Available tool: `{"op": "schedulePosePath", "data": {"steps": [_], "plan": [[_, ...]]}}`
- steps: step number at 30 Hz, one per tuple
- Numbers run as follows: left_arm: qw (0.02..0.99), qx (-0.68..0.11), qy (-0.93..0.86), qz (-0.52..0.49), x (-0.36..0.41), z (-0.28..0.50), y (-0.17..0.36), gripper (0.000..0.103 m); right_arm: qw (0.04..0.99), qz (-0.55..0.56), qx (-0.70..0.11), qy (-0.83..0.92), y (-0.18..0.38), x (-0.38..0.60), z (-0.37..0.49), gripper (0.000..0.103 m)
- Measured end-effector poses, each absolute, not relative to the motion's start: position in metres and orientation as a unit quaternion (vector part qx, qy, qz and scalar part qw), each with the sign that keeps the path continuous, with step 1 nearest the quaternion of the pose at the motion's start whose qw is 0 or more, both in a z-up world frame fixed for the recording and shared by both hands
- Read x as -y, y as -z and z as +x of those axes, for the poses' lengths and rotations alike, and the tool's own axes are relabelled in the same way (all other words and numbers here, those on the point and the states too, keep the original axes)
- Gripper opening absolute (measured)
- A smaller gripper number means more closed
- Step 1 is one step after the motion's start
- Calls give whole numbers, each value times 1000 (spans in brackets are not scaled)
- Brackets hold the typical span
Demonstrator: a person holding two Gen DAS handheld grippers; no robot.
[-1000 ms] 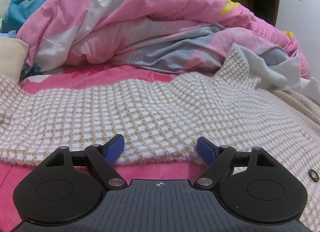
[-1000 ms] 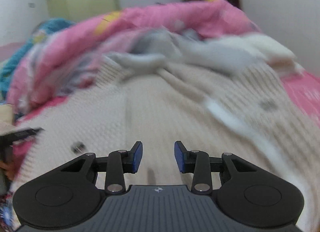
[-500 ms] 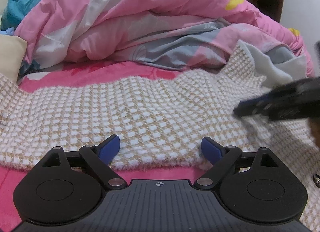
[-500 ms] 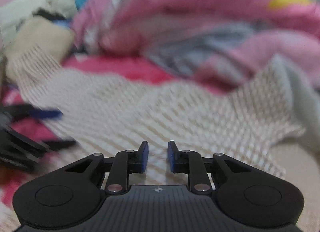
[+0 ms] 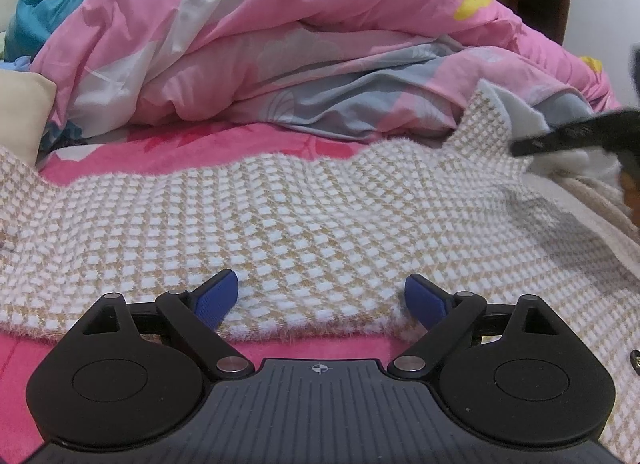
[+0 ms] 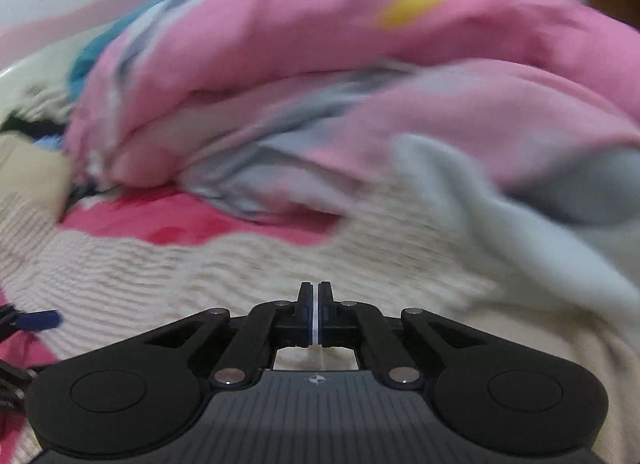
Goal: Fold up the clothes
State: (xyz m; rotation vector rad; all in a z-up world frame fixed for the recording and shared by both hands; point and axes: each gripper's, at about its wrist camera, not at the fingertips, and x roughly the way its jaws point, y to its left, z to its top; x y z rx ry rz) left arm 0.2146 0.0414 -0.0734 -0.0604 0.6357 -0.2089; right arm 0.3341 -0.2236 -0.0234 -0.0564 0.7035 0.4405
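Left gripper (image 5: 320, 296) held released, jaws spread wide over near hem of checked knit garment (image 5: 304, 220). Right gripper (image 6: 316, 304) clenched, nothing seen gripped; pink quilt (image 6: 320, 64) noted beyond.

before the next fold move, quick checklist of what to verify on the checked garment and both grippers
1. Left gripper open over the checked garment's near hem: ok.
2. Hem actually between the left pads: not ok, nothing gripped.
3. Right gripper shut: ok.
4. Fabric pinched in the right gripper: cannot tell, blurred.
5. Garment lying flat on the pink sheet: ok.
6. Quilt off the garment: not ok at the far corner.
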Motion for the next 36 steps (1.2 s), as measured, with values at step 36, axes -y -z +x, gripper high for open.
{"op": "schedulePosePath", "data": {"steps": [36], "plan": [[951, -301, 37, -62, -74, 214, 59, 93, 868, 74, -461, -169, 55, 93, 418, 15]]}}
